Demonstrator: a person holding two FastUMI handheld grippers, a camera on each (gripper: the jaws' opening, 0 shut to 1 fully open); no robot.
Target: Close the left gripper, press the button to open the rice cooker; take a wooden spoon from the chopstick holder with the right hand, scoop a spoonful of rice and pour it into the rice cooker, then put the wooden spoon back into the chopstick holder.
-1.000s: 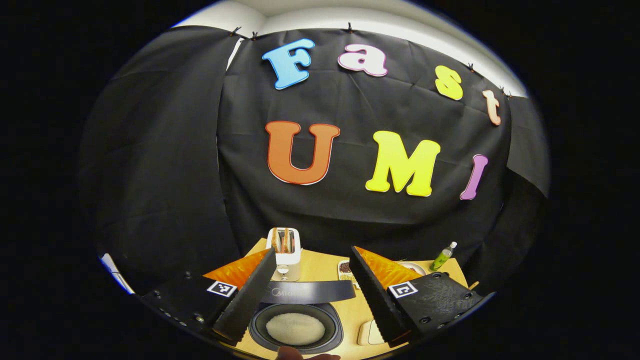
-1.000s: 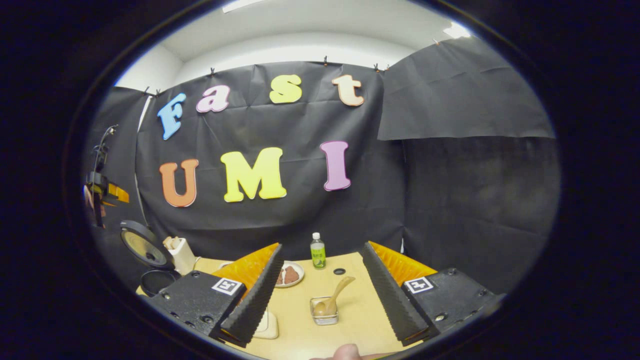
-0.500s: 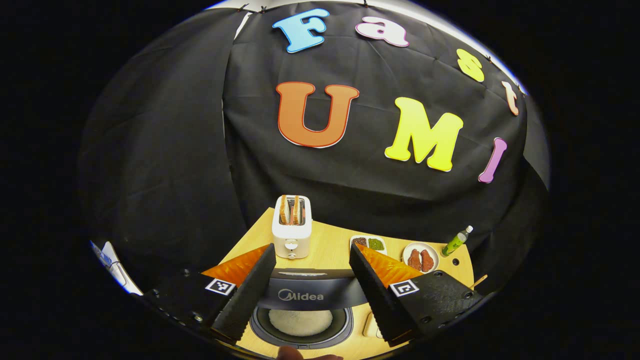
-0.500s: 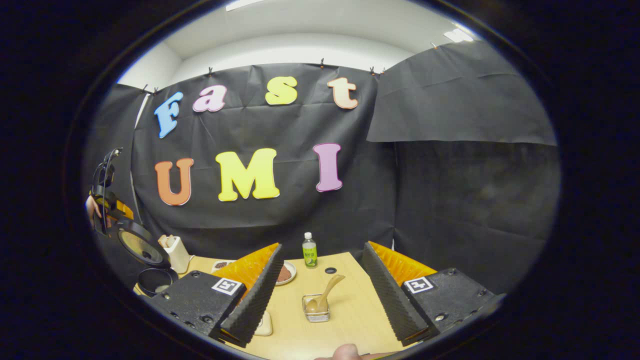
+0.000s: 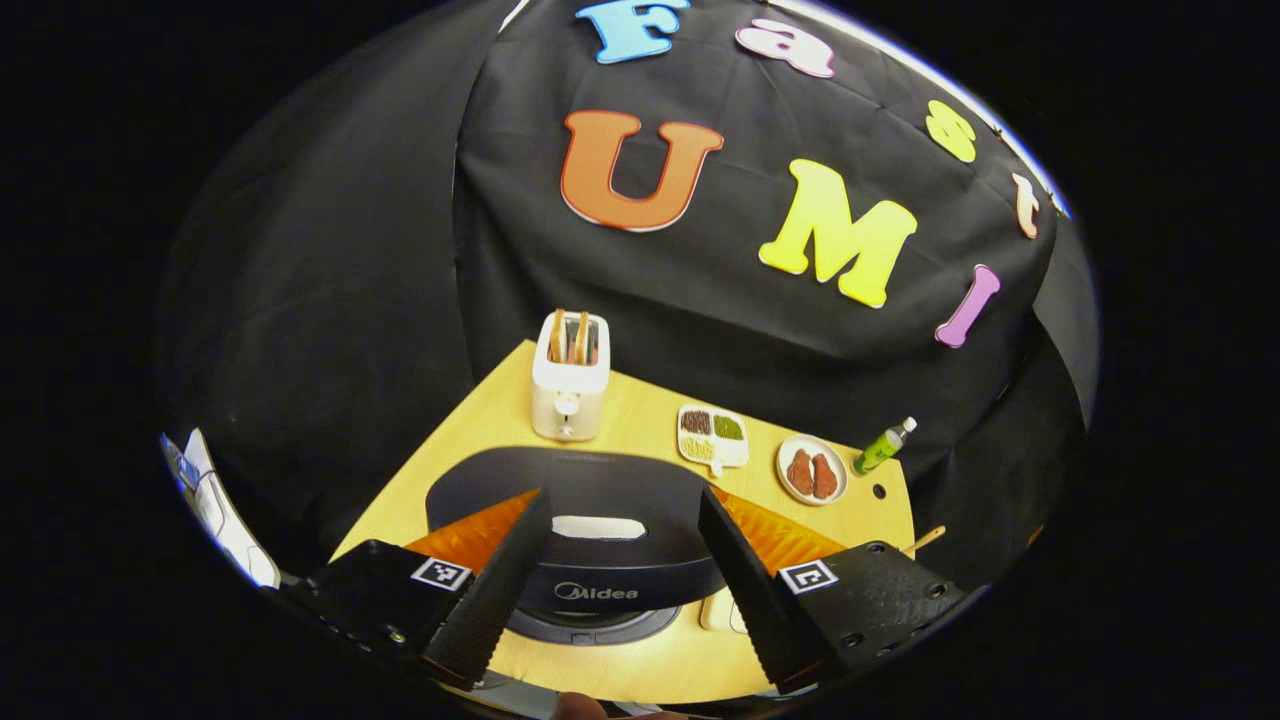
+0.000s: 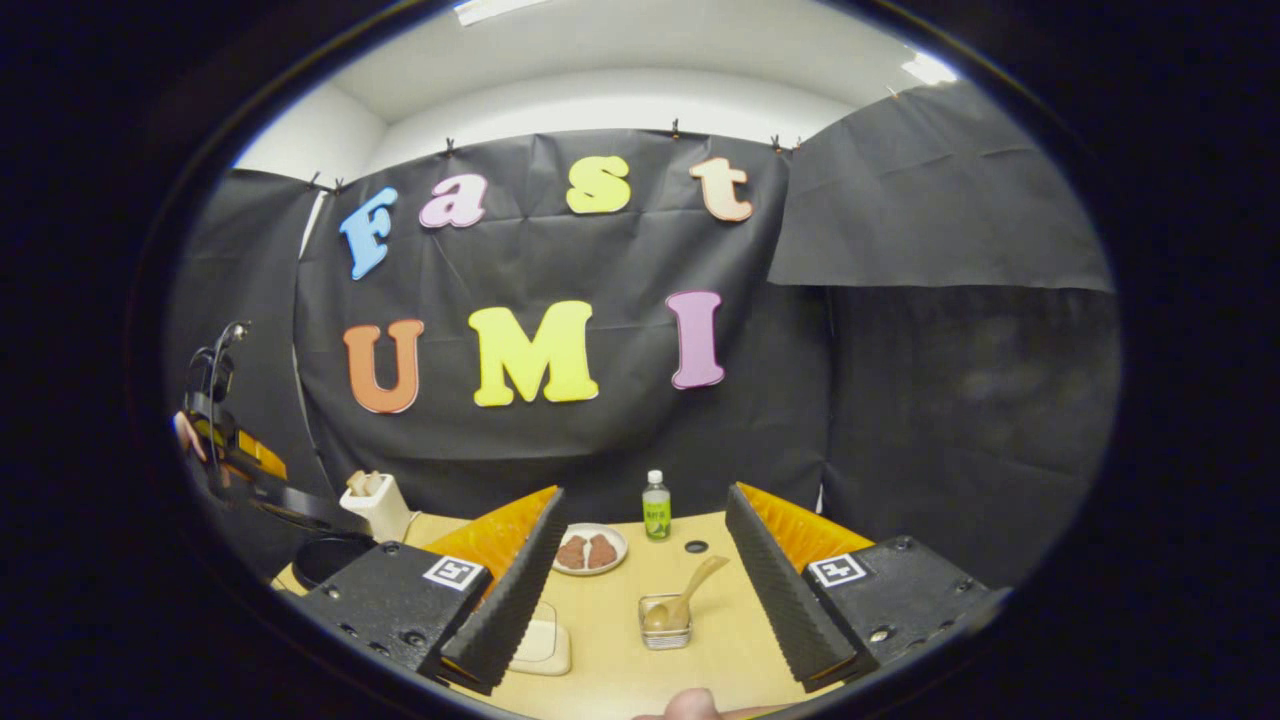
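Both grippers' jaws gape wide, empty, above the table (image 6: 720,640) near the rice cooker (image 5: 590,500).

The left black two-finger claw (image 5: 625,565) has wedge-shaped fingers with ribbed black inner pads (image 5: 495,590), orange ridged backing, and textured black mounts bearing square black-and-white markers and small screws. The right black two-finger claw (image 6: 640,575) is built the same way.
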